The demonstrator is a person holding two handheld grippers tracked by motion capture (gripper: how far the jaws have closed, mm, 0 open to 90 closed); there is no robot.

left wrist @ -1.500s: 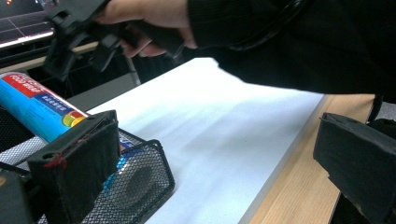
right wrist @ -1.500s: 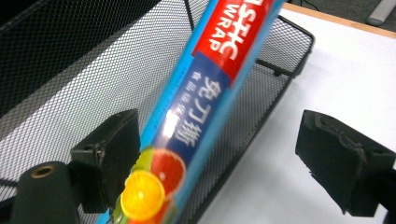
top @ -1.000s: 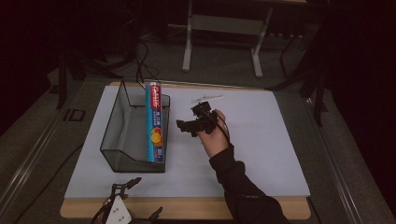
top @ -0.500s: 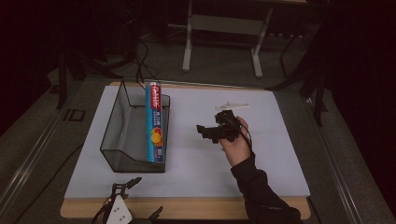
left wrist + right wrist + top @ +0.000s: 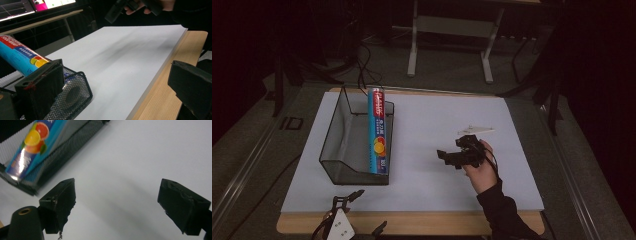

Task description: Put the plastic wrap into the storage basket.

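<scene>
Two grippers were at the table, and one mesh basket with one box in it. Nearest the person, the left gripper (image 5: 357,212) lay at the front edge of the table (image 5: 432,222), its jaws standing wide with nothing between them; in the left gripper view the basket's (image 5: 75,96) front corner sat just beside one jaw, and the box (image 5: 21,56) slanted up behind it. Farther in, on the right half of the white sheet (image 5: 432,130), one hand (image 5: 482,167) held the right gripper (image 5: 443,156) above the sheet, jaws pointing left toward the basket (image 5: 332,145) and spread wide, empty. The box (image 5: 378,132) lay well apart from that gripper, to its left, with bare white sheet between them. In the right gripper view the basket (image 5: 62,150) and the box (image 5: 32,145) showed at the upper left, beyond the left jaw, with only white sheet (image 5: 130,157) between the jaws. The single long blue box, printed with fruit and red-ended, lay along the basket's right wall, front end low, far end reaching above the rim. Farthest off, one table frame (image 5: 452,30) stood on the dark floor.
</scene>
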